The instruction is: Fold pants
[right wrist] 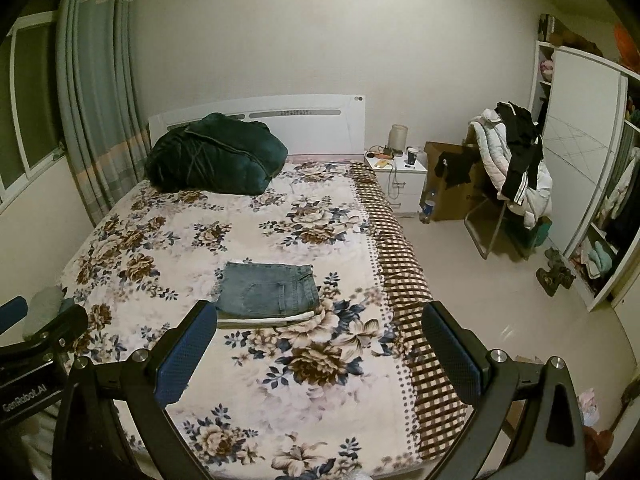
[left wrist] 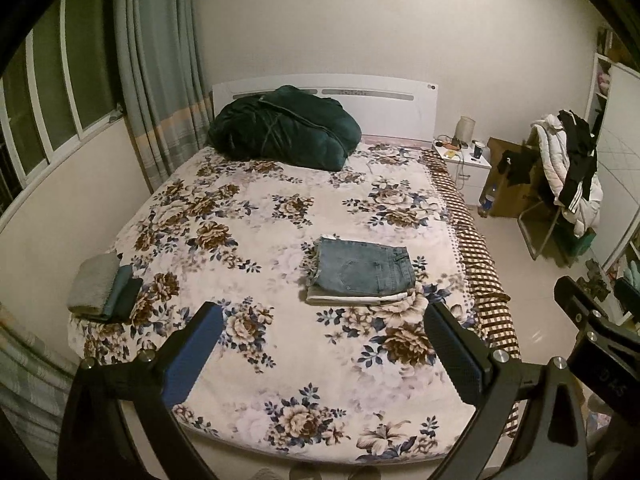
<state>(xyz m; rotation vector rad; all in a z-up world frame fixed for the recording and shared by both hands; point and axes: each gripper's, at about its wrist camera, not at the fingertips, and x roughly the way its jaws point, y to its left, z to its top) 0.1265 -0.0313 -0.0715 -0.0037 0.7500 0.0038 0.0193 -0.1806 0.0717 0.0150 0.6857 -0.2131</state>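
Folded blue jeans (left wrist: 362, 270) lie on top of a folded light garment (left wrist: 352, 299) on the floral bed (left wrist: 256, 240), right of centre. They also show in the right wrist view (right wrist: 269, 290). My left gripper (left wrist: 322, 354) is open and empty, held above the near part of the bed, short of the stack. My right gripper (right wrist: 320, 354) is open and empty, above the bed's near right side, with the jeans just beyond its left finger (right wrist: 182, 360). Each gripper shows at the edge of the other's view.
A dark green quilt (left wrist: 280, 128) is heaped at the headboard. Folded grey and teal cloths (left wrist: 102, 290) lie at the bed's left edge. A white nightstand (right wrist: 400, 178), a cardboard box, a chair with clothes (right wrist: 512, 168) and a wardrobe (right wrist: 592, 160) stand right.
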